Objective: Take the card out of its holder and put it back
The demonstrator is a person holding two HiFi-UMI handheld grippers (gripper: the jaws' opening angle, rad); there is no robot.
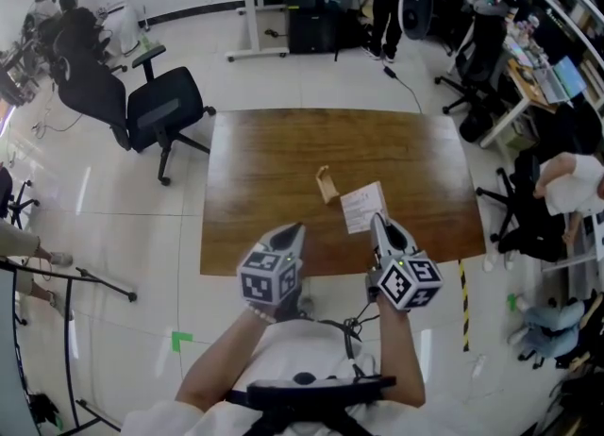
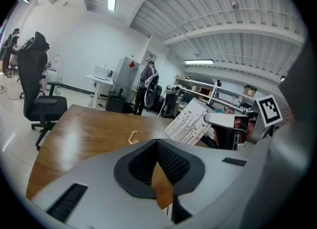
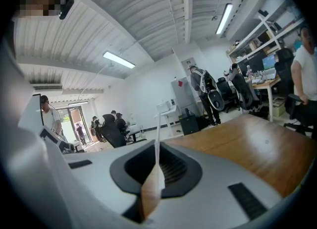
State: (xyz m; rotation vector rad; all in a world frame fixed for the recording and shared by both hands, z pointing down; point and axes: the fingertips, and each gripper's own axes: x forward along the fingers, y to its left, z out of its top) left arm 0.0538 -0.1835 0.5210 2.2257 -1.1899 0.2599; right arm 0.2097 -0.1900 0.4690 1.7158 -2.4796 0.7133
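Observation:
A small wooden card holder lies alone near the middle of the brown table. Just right of it and lifted clear, a white printed card has my right gripper shut on its near edge. The right gripper view shows this card edge-on between the pads of the right gripper. My left gripper hovers over the table's front edge, shut and with nothing in it. The left gripper view shows the left gripper, the holder ahead on the wood, and the card raised at the right.
A black office chair stands off the table's far-left corner. A person sits at the right beside desks and shelves. More chairs and a standing person are at the back. Yellow-black tape marks the floor near the right front corner.

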